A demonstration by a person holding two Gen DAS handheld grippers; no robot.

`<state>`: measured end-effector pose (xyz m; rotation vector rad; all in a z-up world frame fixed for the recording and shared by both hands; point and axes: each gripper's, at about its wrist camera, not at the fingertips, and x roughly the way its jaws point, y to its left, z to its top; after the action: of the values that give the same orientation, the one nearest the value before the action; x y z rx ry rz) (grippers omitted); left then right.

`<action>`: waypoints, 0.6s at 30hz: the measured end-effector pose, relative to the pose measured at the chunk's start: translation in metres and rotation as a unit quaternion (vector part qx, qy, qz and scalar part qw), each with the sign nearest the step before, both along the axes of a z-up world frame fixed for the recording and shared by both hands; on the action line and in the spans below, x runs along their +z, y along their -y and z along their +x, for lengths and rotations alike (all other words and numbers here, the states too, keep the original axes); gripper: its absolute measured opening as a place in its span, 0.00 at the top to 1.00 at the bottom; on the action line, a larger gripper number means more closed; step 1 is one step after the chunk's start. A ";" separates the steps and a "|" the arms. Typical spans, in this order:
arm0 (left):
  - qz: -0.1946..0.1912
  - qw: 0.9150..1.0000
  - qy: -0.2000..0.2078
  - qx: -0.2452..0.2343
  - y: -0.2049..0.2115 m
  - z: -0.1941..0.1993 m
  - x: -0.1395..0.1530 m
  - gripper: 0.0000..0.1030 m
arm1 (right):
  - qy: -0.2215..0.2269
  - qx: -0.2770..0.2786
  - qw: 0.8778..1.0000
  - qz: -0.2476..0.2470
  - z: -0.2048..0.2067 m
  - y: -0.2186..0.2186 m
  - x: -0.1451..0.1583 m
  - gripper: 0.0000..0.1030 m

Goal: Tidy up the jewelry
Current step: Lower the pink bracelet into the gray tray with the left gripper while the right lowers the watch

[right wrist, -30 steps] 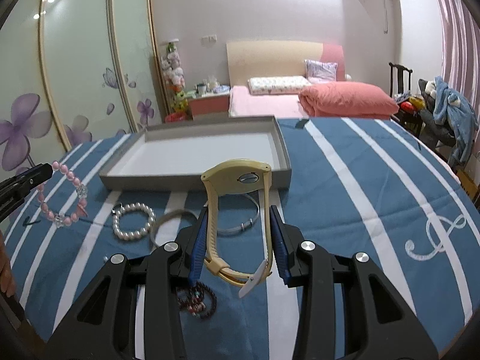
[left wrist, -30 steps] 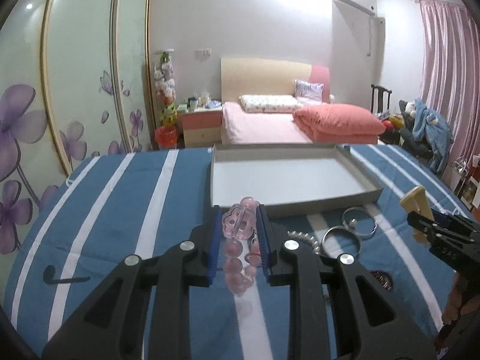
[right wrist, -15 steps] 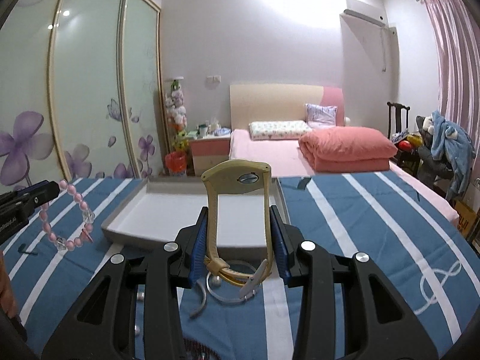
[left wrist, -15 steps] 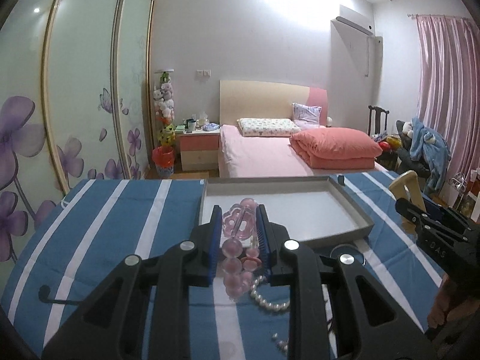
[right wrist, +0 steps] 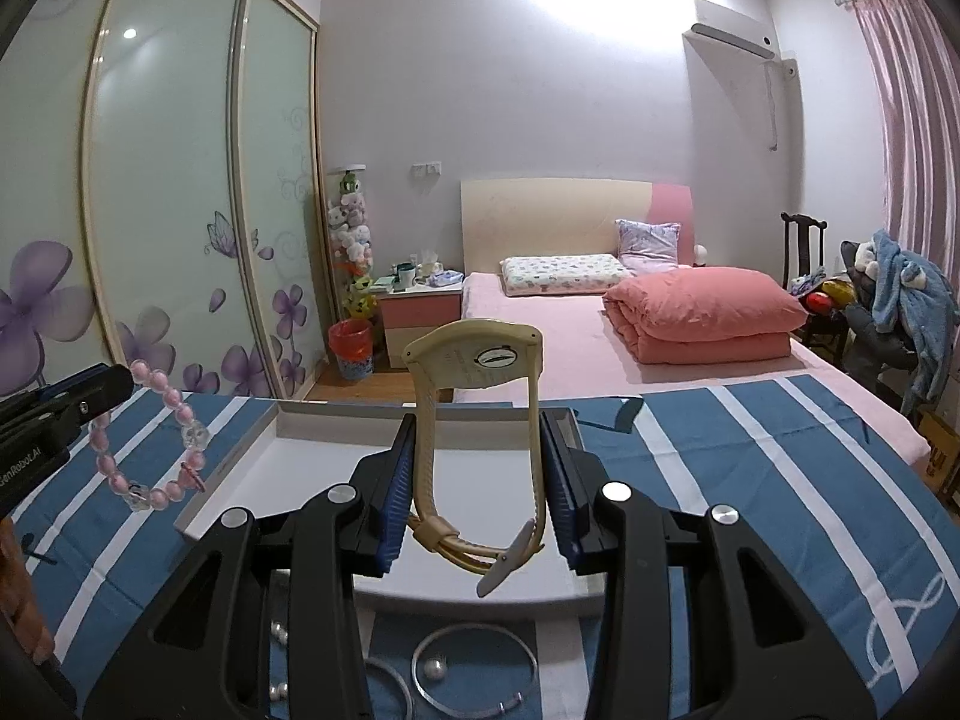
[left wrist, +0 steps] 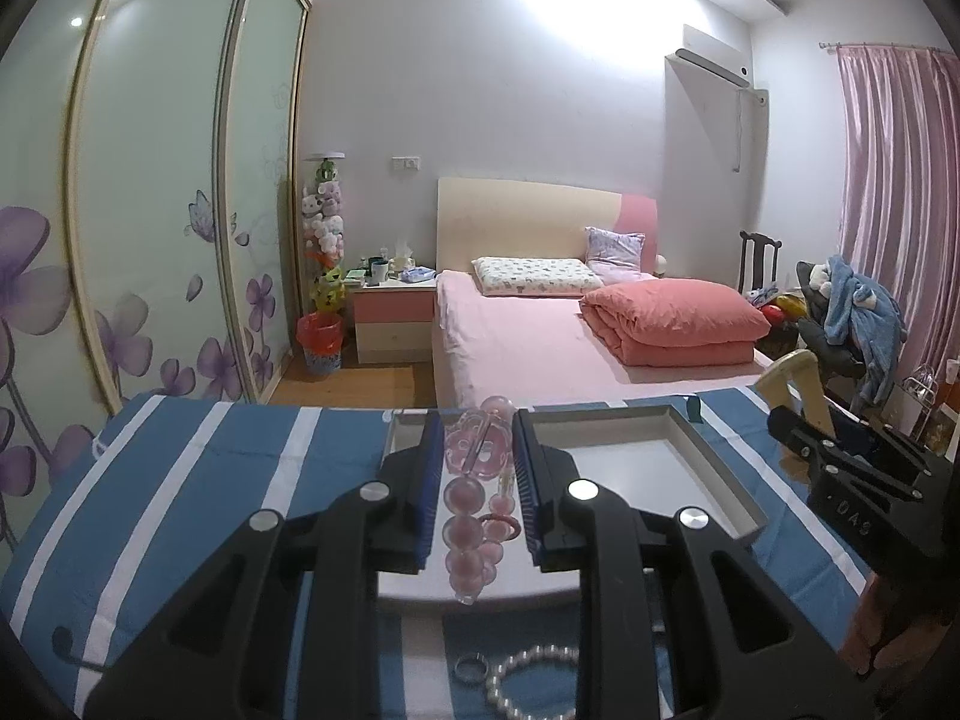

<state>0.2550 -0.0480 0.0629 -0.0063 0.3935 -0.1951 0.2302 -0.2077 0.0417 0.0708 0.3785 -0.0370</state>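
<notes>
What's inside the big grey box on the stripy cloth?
The shallow grey tray shows only bare white floor where visible. The left gripper with its pink bead bracelet and the right gripper with its cream wristwatch hide the middle.

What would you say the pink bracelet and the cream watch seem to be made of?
Pink bracelet: glossy translucent beads, probably glass or acrylic; light passes through them. Cream watch: matte strap with a ribbed inner face, bending smoothly, likely rubber or silicone.

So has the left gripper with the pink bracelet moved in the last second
Yes. The left gripper, shut on the pink bracelet, has advanced over the gray tray; earlier it hung short of the tray's near edge.
</notes>
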 end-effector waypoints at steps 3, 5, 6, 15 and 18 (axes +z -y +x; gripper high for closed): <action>0.001 1.000 -0.004 -0.002 0.005 0.015 -0.003 0.77 | -0.009 0.000 1.000 0.000 0.013 -0.001 -0.005 0.61; 0.001 1.000 -0.011 -0.002 0.007 0.027 -0.007 0.77 | -0.016 0.001 1.000 0.000 0.022 -0.001 -0.011 0.61; 0.001 1.000 -0.013 -0.002 0.008 0.030 -0.009 0.77 | -0.019 0.001 1.000 0.000 0.025 -0.002 -0.013 0.61; 0.006 0.997 -0.075 -0.002 0.011 0.075 -0.055 0.77 | -0.083 0.013 0.996 -0.002 0.056 -0.007 -0.046 0.61; 0.009 0.996 -0.093 -0.003 0.012 0.086 -0.067 0.77 | -0.109 0.017 0.994 0.002 0.066 -0.010 -0.055 0.61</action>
<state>0.3407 -0.0604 -0.0040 -0.0050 0.5820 -0.1977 0.2960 -0.1977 -0.0132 0.0640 0.5972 -0.0112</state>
